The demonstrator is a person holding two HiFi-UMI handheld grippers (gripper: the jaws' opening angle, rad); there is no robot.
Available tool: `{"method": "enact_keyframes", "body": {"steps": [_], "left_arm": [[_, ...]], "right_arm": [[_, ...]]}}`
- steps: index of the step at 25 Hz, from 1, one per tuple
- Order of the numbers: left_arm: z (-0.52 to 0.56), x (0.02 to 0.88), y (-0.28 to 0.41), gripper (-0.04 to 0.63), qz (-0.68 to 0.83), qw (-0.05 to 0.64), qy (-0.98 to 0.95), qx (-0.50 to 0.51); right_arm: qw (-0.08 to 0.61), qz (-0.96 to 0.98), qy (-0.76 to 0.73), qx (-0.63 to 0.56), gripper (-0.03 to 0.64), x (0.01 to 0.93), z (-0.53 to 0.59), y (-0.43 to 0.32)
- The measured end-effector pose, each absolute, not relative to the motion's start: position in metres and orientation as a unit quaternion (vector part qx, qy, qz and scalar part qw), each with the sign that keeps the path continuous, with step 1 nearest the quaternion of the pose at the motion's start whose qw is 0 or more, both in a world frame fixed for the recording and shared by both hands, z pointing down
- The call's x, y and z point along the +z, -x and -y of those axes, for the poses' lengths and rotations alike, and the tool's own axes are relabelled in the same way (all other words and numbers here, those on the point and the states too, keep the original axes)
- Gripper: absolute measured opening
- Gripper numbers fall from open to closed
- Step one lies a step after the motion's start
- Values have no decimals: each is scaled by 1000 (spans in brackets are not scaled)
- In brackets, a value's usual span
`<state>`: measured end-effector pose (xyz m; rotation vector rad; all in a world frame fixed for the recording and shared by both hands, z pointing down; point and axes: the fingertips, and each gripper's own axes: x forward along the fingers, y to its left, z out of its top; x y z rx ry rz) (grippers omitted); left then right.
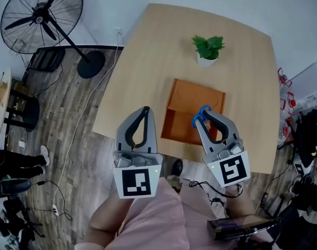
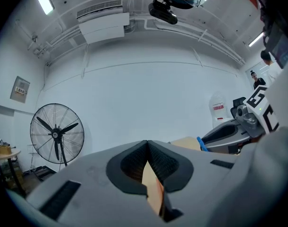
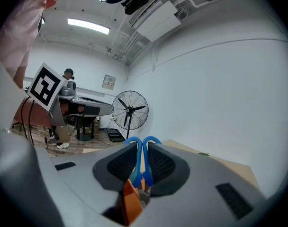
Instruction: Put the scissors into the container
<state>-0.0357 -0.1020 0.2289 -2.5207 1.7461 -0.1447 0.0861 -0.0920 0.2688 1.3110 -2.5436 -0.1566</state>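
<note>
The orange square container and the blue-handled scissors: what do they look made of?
The orange square container looks like moulded plastic or stiff card, I can't tell which: even matt colour with a faint pressed curve. The blue-handled scissors, clamped in the right tool, have smooth, slightly glossy handle loops, probably plastic.

Blue-handled scissors (image 3: pixel 138 166) clamped in the right gripper (image 1: pixel 204 113), held over the shallow open orange container (image 1: pixel 192 95)

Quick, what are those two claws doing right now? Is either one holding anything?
Left gripper: closed, holding nothing.
Right gripper: closed on the blue-handled scissors.
</note>
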Motion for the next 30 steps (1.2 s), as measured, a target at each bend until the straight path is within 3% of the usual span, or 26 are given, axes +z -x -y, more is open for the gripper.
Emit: {"method": "enact_keyframes", "body": {"steps": [30], "left_arm": [[97,338,60,5,-568,-74,810,-123]], "right_arm": [[255,880,-398,31,74,412,82,-73]]}}
